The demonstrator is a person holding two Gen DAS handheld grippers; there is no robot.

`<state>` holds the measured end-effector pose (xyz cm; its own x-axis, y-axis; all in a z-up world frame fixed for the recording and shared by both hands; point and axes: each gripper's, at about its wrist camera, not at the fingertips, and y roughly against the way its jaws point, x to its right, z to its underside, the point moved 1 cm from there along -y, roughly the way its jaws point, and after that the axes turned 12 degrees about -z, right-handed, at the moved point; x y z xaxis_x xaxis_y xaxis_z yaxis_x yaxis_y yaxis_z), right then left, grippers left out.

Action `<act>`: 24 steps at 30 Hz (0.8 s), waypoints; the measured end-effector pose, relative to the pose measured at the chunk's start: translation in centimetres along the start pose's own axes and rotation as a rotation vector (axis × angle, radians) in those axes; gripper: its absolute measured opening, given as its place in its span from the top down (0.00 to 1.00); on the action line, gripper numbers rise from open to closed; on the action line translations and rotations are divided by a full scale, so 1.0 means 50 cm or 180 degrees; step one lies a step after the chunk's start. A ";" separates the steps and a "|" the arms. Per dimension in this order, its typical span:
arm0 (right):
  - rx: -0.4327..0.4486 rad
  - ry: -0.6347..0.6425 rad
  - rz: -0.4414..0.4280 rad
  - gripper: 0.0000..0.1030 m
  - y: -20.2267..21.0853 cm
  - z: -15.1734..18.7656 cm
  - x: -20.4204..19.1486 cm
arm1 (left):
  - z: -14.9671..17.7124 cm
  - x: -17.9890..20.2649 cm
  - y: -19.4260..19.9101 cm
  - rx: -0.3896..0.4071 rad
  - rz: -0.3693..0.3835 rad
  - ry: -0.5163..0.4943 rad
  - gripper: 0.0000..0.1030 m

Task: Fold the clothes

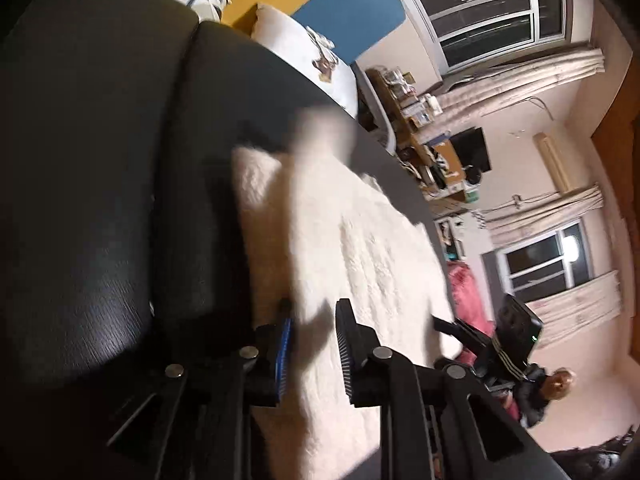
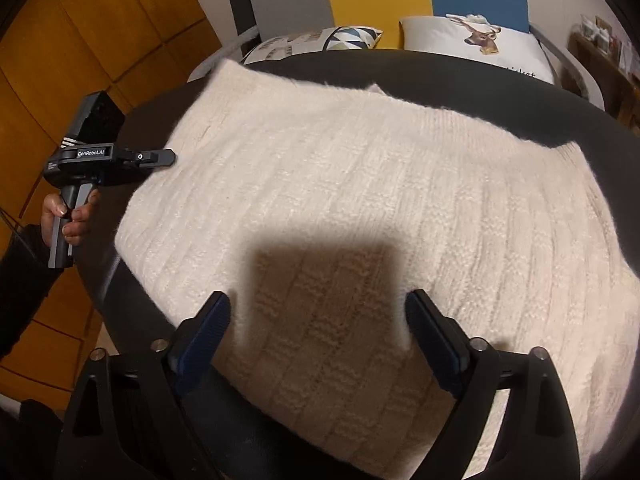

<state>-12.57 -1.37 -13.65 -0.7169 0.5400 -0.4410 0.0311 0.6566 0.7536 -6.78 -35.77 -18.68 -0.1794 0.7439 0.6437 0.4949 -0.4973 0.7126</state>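
Note:
A cream knitted sweater [image 2: 360,180] lies spread flat on a black leather seat [image 2: 440,76]. My right gripper [image 2: 320,312] hovers open over the sweater's near part, its blue-padded fingers wide apart with nothing between them, and its shadow falls on the knit. My left gripper [image 2: 173,157], held by a hand [image 2: 68,216], points at the sweater's left edge. In the left wrist view the left gripper [image 1: 315,340] has a moderate gap between its fingers, with the sweater [image 1: 360,240] below them. The right gripper [image 1: 442,325] shows at the sweater's far side.
Two pillows stand behind the seat, one with a deer print [image 2: 476,40] and one patterned [image 2: 320,40]. Wooden panels [image 2: 100,40] fill the left. A cluttered shelf [image 1: 420,120], windows [image 1: 480,12] and a pink cloth [image 1: 468,292] lie beyond the seat.

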 end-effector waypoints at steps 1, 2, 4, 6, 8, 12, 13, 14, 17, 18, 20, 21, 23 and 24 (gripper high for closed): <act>0.0007 -0.0022 -0.0008 0.10 0.005 -0.005 -0.002 | 0.007 0.005 0.004 -0.0061 0.0068 -0.0038 0.80; 0.0014 -0.0023 -0.0022 0.10 0.009 -0.009 -0.004 | 0.013 0.009 0.008 -0.0121 0.0135 -0.0077 0.79; 0.0023 0.0062 -0.0039 0.10 0.018 -0.018 -0.016 | 0.023 0.015 0.012 -0.0224 0.0204 -0.0199 0.76; 0.0037 0.0155 -0.0058 0.10 0.025 -0.026 -0.031 | 0.039 0.021 0.010 -0.0287 0.0104 -0.0302 0.77; 0.0053 0.0212 -0.0137 0.10 0.027 -0.035 -0.049 | 0.056 0.028 0.014 -0.0307 0.0187 -0.0401 0.85; 0.0009 0.0168 -0.0060 0.10 0.002 -0.048 -0.057 | 0.084 0.058 0.043 -0.0091 0.0351 -0.0641 0.95; 0.0026 0.0165 -0.0047 0.10 -0.002 -0.054 -0.061 | 0.089 0.061 0.057 -0.0022 0.0355 -0.0683 0.95; 0.0044 0.0164 -0.0034 0.10 -0.006 -0.059 -0.065 | 0.094 0.063 0.071 0.0046 0.0358 -0.0725 0.95; 0.0121 0.0332 -0.0349 0.10 -0.005 -0.092 -0.109 | 0.112 0.051 0.078 0.0031 0.0273 -0.0719 0.95; 0.0103 0.0391 -0.0368 0.10 -0.012 -0.103 -0.119 | 0.122 0.039 0.066 -0.0041 0.0176 -0.0680 0.94; -0.0020 0.0481 -0.0239 0.10 -0.050 -0.125 -0.130 | 0.139 0.031 0.055 -0.0095 0.0105 -0.0666 0.85; -0.0092 0.0466 -0.0172 0.10 -0.070 -0.132 -0.130 | 0.146 0.034 0.056 -0.0082 0.0126 -0.0686 0.83; -0.0192 0.0482 -0.0123 0.10 -0.100 -0.148 -0.136 | 0.160 0.040 0.056 -0.0056 0.0167 -0.0728 0.81; -0.0218 0.0516 -0.0144 0.10 -0.109 -0.156 -0.142 | 0.167 0.042 0.056 -0.0043 0.0188 -0.0749 0.81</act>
<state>-13.07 -12.92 -10.83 -0.8195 0.4152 -0.3949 -0.0473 0.6378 0.7687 1.33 -31.87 -17.64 0.0534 0.7961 0.6028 0.4868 -0.5478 0.6804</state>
